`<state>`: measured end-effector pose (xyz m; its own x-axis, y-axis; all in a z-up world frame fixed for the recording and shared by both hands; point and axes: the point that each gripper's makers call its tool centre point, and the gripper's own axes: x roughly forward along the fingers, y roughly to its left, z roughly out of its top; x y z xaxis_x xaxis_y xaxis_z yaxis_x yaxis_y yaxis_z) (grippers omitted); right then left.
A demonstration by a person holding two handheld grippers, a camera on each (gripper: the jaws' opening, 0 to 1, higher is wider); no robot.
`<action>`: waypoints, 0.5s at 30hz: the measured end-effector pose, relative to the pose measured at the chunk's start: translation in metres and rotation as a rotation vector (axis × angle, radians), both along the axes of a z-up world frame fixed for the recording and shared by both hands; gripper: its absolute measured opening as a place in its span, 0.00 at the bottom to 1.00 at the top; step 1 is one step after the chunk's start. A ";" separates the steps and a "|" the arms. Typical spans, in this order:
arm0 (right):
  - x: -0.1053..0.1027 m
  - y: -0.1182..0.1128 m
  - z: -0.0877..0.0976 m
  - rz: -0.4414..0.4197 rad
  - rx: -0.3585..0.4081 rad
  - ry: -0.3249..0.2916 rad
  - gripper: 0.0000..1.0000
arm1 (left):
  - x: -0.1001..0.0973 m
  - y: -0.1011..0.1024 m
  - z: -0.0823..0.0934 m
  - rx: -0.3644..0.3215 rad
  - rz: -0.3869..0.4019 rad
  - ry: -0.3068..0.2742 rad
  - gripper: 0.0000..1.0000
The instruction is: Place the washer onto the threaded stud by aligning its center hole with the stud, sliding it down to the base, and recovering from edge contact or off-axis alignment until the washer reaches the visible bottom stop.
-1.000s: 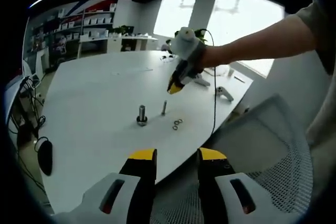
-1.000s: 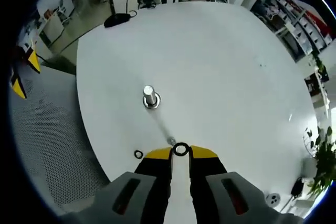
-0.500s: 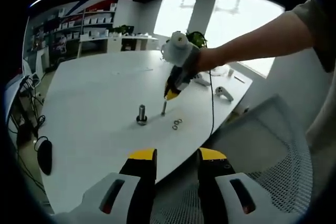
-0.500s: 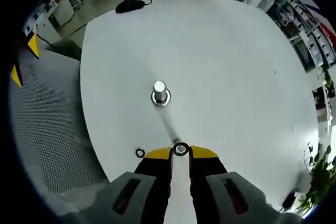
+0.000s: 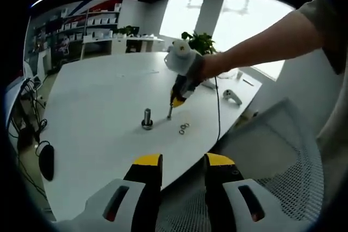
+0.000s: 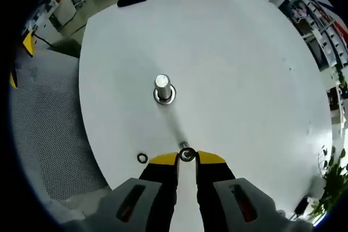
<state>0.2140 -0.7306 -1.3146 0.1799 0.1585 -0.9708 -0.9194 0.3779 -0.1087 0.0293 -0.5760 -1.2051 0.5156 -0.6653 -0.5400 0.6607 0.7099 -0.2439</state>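
Observation:
A thin threaded stud [image 5: 169, 112] stands on the white table [image 5: 98, 107], to the right of a thicker bolt [image 5: 147, 119]. My right gripper [image 5: 176, 100], held by a person's hand, hovers just over the thin stud's top. In the right gripper view, that gripper [image 6: 187, 158] is shut on a dark washer [image 6: 187, 155], which sits right by the stud's tip [image 6: 183, 145]. The thick bolt [image 6: 163, 88] stands farther off. Two loose washers [image 5: 184, 129] lie near the stud; one loose washer [image 6: 142, 158] shows left of my right gripper's jaws. My left gripper [image 5: 183, 161] is open, off the table's near edge.
A mesh chair [image 5: 272, 150] stands beside the table's edge, under my left gripper. A black mouse [image 5: 46, 161] lies at the table's left end. A white handheld device [image 5: 232, 96] rests at the far right. A cable [image 5: 219, 118] hangs from the right gripper.
The right gripper has come down and leftward with the washer, from above the thin stud to right over its tip. The left gripper has stayed still.

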 end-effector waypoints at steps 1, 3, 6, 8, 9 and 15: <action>0.000 0.000 -0.001 0.005 -0.003 0.001 0.13 | 0.000 0.000 0.000 0.000 0.002 0.000 0.28; -0.001 -0.001 -0.003 0.011 -0.008 0.006 0.14 | 0.000 0.000 0.000 -0.002 0.003 -0.001 0.28; 0.000 -0.001 -0.006 0.012 -0.009 0.011 0.14 | 0.000 0.000 0.000 -0.001 0.004 0.001 0.28; 0.000 -0.001 -0.009 0.008 -0.011 0.017 0.14 | 0.001 0.001 0.000 0.000 0.005 0.001 0.28; 0.000 0.001 -0.010 0.012 -0.012 0.020 0.14 | 0.001 0.001 0.000 0.000 0.007 0.002 0.28; 0.001 -0.002 -0.028 0.008 -0.029 0.046 0.14 | 0.000 0.001 -0.002 0.006 0.006 0.010 0.28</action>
<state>0.2152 -0.7328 -1.3425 0.1337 0.1314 -0.9823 -0.9267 0.3678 -0.0769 0.0296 -0.5748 -1.2071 0.5142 -0.6591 -0.5488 0.6541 0.7153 -0.2462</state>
